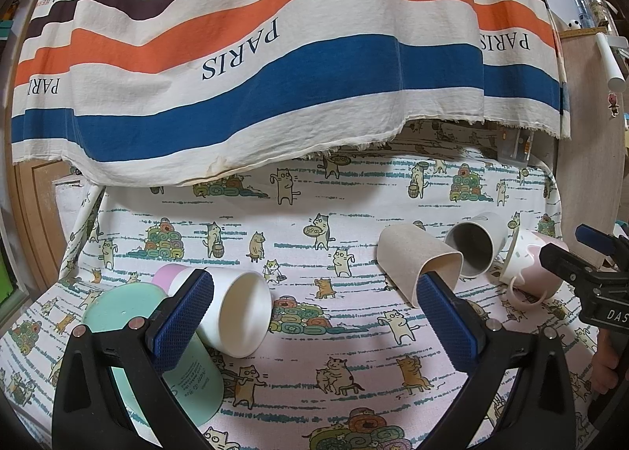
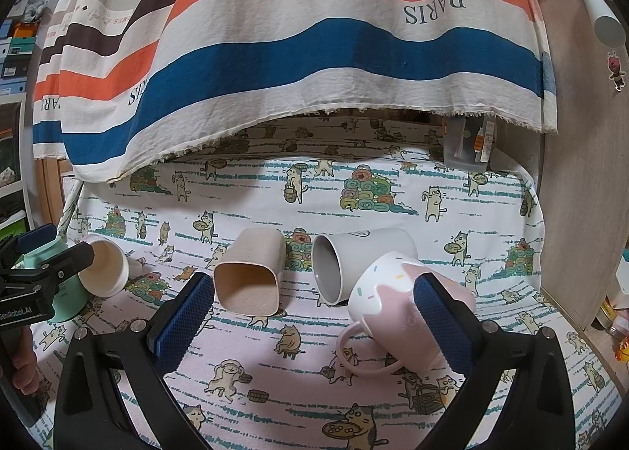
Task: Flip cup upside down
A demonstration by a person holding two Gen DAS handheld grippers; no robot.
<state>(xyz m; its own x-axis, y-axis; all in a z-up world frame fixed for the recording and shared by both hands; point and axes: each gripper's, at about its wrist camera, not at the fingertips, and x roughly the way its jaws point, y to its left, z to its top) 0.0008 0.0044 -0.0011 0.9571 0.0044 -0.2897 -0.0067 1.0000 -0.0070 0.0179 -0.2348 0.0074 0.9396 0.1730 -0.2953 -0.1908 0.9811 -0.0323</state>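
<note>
Several cups lie on their sides on the cat-print cloth [image 1: 354,363]. A white cup with a pink base [image 1: 240,312] and a mint cup [image 1: 129,316] lie by my left gripper's left finger. A beige square cup [image 1: 416,257], a grey cup [image 1: 475,243] and a pink-and-white mug [image 1: 530,265] lie to the right. My left gripper [image 1: 314,312] is open and empty. In the right wrist view my right gripper [image 2: 314,316] is open, its right finger against the mug [image 2: 397,308], with the beige cup [image 2: 251,277] and grey cup [image 2: 354,261] just beyond.
A striped "PARIS" cloth [image 1: 275,57] hangs over the back of the table. A wooden panel [image 2: 578,175] stands at the right. A clear box [image 2: 468,147] sits at the back right. The cat-print cloth also shows in the right wrist view [image 2: 275,371].
</note>
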